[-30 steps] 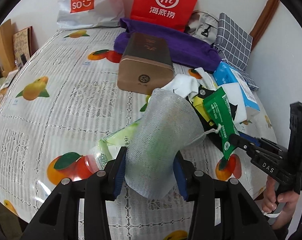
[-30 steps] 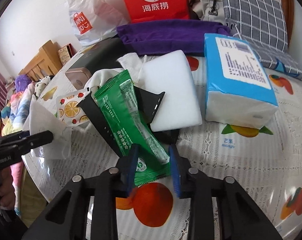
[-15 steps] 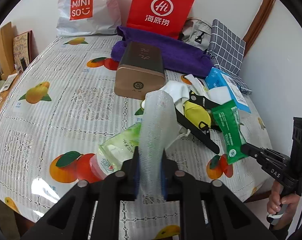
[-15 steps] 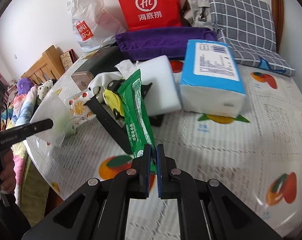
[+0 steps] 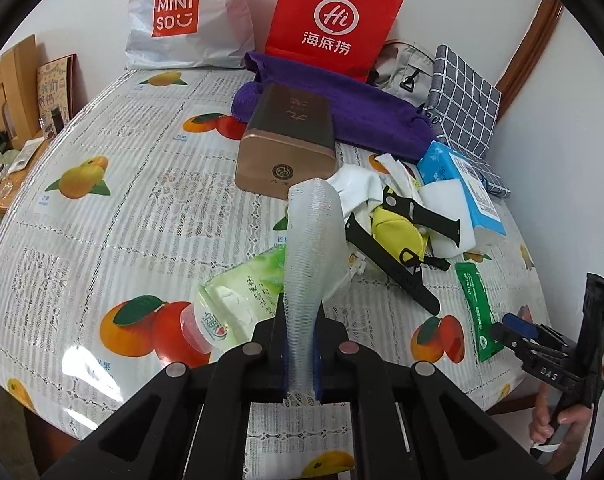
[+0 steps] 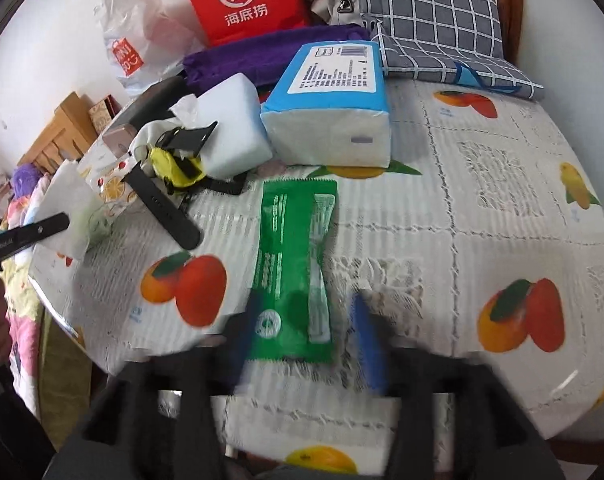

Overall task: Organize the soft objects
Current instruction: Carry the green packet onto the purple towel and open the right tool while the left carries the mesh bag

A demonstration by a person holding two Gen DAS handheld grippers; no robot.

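My left gripper [image 5: 300, 320] is shut on a white mesh foam sleeve [image 5: 313, 232], pinched thin between the pads and standing upright above the table. The right wrist view shows that sleeve [image 6: 68, 200] at the far left. A green packet [image 6: 294, 248] lies flat on the fruit-print tablecloth [image 6: 481, 200], its near end between the blue pads of my right gripper [image 6: 305, 332]. Those jaws are opening and blurred, and the pads stand clear of the packet. In the left wrist view the packet [image 5: 475, 304] lies near the table's right edge, just ahead of the right gripper [image 5: 513, 328].
A pile holds a blue tissue pack [image 6: 333, 108], a white sponge block [image 6: 234, 128], a yellow pouch [image 6: 174, 164] and a black strap [image 6: 166, 208]. A green-white pouch [image 5: 242, 292] lies under the sleeve. Further back are a bronze box [image 5: 290, 140], a purple towel [image 5: 361, 112] and bags.
The left jaws closed on the mesh sleeve and squeezed it thin. The right gripper pulled the green packet out of the pile toward the near edge, then let go; it now lies flat.
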